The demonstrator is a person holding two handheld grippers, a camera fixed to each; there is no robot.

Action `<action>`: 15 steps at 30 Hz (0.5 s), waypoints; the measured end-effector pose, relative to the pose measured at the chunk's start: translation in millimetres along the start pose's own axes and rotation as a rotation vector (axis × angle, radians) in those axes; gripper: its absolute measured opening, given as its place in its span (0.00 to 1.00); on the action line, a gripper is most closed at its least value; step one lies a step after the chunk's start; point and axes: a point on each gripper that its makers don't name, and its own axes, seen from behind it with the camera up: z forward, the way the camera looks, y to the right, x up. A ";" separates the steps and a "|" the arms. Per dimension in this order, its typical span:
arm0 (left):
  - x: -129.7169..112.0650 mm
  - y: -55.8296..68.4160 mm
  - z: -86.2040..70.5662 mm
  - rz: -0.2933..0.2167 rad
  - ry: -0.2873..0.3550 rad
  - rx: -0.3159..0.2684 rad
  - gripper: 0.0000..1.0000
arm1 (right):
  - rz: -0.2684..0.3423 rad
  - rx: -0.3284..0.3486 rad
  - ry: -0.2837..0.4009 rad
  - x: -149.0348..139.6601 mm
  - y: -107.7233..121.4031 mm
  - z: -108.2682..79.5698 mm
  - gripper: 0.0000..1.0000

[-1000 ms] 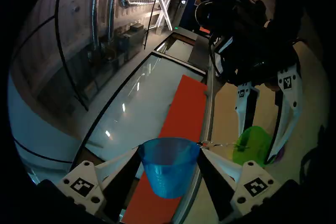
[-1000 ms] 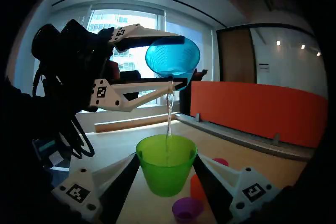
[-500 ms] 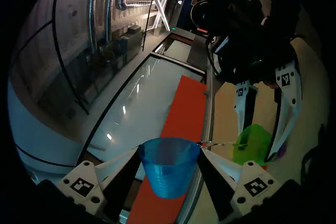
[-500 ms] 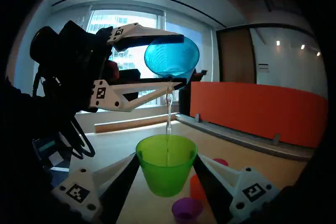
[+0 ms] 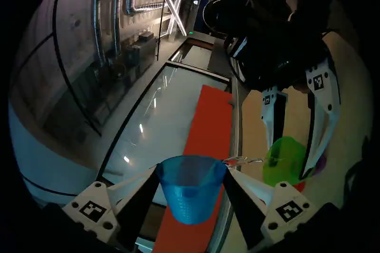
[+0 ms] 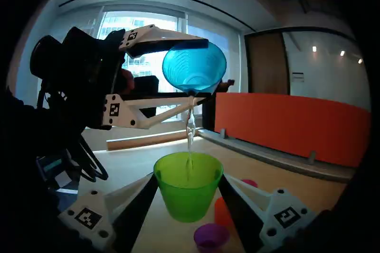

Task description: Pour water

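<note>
Tipped a touch further than a second ago, the blue cup (image 6: 194, 68) now looks wider and rounder at upper centre of the right gripper view, and the left gripper (image 6: 209, 69) pinching it between both fingers has edged up the frame. From its lower rim the water (image 6: 190, 129) falls in a thin twisting thread, straight into the green cup (image 6: 188, 184) at lower centre. That cup is clamped by the right gripper (image 6: 188, 177), one finger pressed on each side. How full the green cup is cannot be told through its wall. Behind the left gripper's white fingers its body is a dark bulk at the left, detail lost against the bright window (image 6: 142, 20). Down on the table (image 6: 133, 163), an orange cup (image 6: 221, 212) is half hidden behind the green cup and the right-hand finger, a pink object (image 6: 248, 182) peeks out as a mere sliver, and a purple cup (image 6: 210, 236) is cut off by the bottom edge. Over in the left gripper view the scene is turned on its side: the blue cup sits at bottom centre, and the green cup at lower right is partly covered by the right gripper's fingers, with the orange panel (image 5: 209, 125) running up the middle.
</note>
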 end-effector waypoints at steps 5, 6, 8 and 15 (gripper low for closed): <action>1.5 -1.1 -0.3 0.010 0.001 0.003 0.88 | -0.001 0.000 0.001 -0.5 0.3 -0.1 0.90; 1.9 -1.3 -0.4 0.011 0.002 0.004 0.88 | -0.001 0.000 0.001 -0.7 0.4 -0.1 0.90; 2.0 -1.9 -0.7 0.016 0.002 0.005 0.88 | 0.000 -0.002 0.001 -0.4 0.7 0.1 0.90; 2.6 -4.8 -1.9 0.036 0.003 0.007 0.88 | 0.000 -0.005 0.006 2.8 1.9 -0.8 0.90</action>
